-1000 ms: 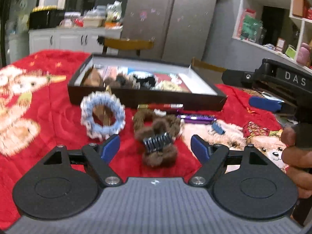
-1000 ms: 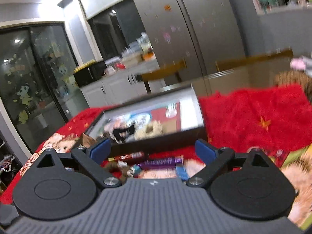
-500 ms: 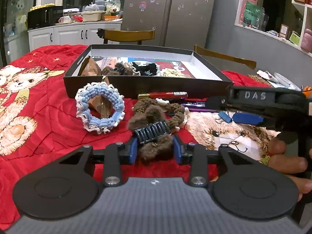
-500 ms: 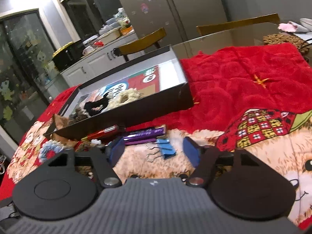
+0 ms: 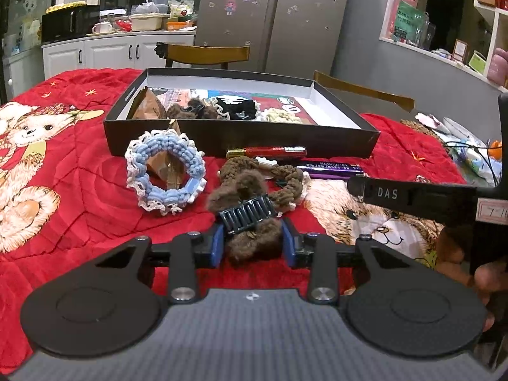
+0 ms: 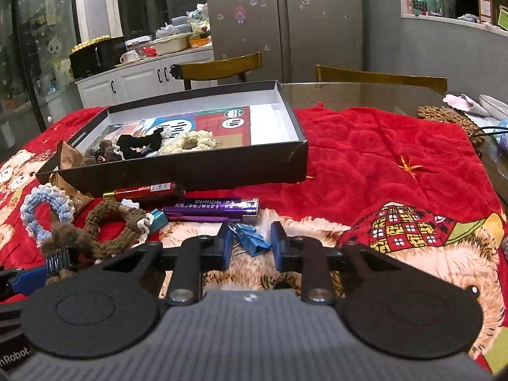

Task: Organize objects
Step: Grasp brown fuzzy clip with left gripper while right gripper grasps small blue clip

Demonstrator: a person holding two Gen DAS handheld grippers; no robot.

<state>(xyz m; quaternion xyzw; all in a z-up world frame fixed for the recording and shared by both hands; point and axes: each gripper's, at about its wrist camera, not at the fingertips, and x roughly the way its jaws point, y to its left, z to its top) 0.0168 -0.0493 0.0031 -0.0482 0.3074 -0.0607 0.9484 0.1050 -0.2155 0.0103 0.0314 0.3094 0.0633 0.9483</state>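
1. Left gripper (image 5: pixel 252 243): both blue pads press against the sides of the brown furry hair claw (image 5: pixel 250 222). The clip sits directly between the fingertips, its dark toothed comb facing up and tilted, and its fur body rests on the red blanket (image 5: pixel 79 190).
2. Right gripper (image 6: pixel 248 245): the fingers stand narrowly apart on either side of the blue binder clip (image 6: pixel 254 238). The clip lies on the blanket between the pads, nearer the left one; whether either pad touches it cannot be told.
3. Black tray (image 5: pixel 241 136): it lies beyond both grippers on the blanket. Inside it, near the front-left area, lie a brown scrunchie, a black scrunchie (image 6: pixel 139 142) and a cream scrunchie (image 6: pixel 190 139).
4. Blue scrunchie (image 5: pixel 165 171): it lies on the blanket to the left of the furry clip, just in front of the tray wall, apart from the left gripper.
5. Brown braided scrunchie (image 5: pixel 263 174): it lies directly behind the furry clip and touches it.
6. Red tube (image 5: pixel 266 151): it lies along the tray's front wall, just beside it.
7. Purple tube (image 6: pixel 212 206): it lies parallel to the red tube, nearer the grippers, just beyond the binder clip.
8. The body of the right gripper, marked "DAS", appears at the right edge of the left wrist view, well to the right of the furry clip.
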